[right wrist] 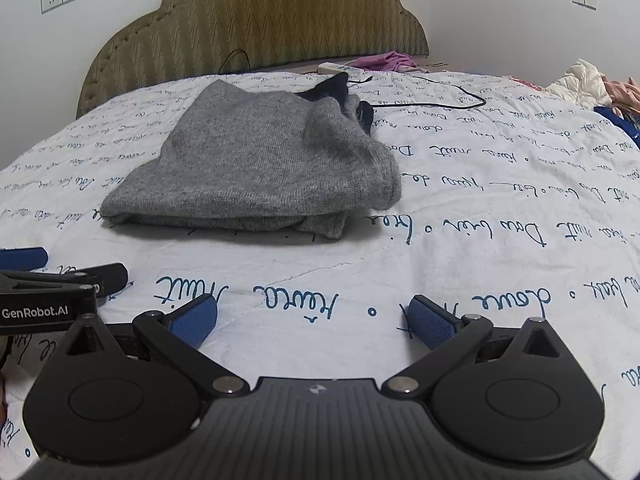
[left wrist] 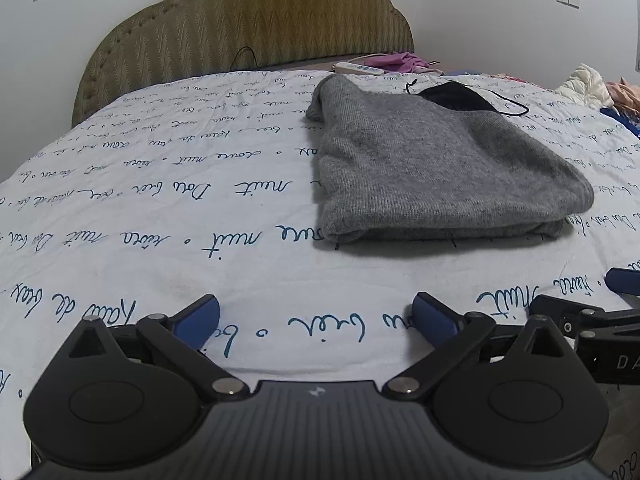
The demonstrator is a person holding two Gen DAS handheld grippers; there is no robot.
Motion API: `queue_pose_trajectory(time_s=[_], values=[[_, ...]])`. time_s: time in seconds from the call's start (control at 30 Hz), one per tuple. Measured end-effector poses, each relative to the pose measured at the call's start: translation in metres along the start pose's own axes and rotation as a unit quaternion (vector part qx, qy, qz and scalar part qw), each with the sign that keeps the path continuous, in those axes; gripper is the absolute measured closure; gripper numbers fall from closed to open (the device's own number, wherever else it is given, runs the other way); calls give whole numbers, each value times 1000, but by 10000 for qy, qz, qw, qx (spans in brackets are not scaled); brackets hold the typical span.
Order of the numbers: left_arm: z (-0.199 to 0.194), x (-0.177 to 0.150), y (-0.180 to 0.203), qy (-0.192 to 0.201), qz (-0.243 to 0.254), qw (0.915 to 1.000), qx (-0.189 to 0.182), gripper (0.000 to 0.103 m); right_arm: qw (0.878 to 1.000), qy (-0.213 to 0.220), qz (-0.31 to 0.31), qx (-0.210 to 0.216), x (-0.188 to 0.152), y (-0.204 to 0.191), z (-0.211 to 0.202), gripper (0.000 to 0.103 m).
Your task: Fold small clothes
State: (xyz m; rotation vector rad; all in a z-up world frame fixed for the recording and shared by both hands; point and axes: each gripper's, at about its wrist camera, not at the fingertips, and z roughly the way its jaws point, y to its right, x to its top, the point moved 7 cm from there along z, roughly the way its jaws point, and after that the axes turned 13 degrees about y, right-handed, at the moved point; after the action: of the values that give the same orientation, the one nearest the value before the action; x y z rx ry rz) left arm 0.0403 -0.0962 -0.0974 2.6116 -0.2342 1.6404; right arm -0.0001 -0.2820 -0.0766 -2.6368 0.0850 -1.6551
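Observation:
A grey knit garment (left wrist: 432,168) lies folded in a rough rectangle on the bed, with a dark piece of cloth (left wrist: 456,96) showing at its far edge. In the right wrist view the garment (right wrist: 264,164) lies ahead and to the left. My left gripper (left wrist: 316,318) is open and empty, low over the sheet in front of the garment. My right gripper (right wrist: 314,318) is open and empty too, also short of the garment. Each gripper shows at the edge of the other's view: the right one (left wrist: 600,320) and the left one (right wrist: 60,280).
The bed has a white sheet with blue handwriting print (left wrist: 160,200) and a padded olive headboard (left wrist: 256,20). A black cable (right wrist: 440,100) and a white power strip (right wrist: 340,67) lie near the head. Pink cloth (right wrist: 384,60) and a heap of clothes (right wrist: 592,84) lie at the far right.

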Motion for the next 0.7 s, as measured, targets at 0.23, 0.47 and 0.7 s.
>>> queue_pose_trajectory(time_s=[0.23, 0.47, 0.7], values=[[-2, -1, 0, 35, 7, 10000, 49, 0, 10000, 5, -21, 69, 0, 0, 0, 0], [-6, -3, -1, 59, 42, 9998, 159, 0, 9999, 18, -157, 1, -2, -4, 0, 0], [-7, -3, -5, 74, -132, 9998, 112, 0, 10000, 59, -70, 25, -1, -2, -1, 0]])
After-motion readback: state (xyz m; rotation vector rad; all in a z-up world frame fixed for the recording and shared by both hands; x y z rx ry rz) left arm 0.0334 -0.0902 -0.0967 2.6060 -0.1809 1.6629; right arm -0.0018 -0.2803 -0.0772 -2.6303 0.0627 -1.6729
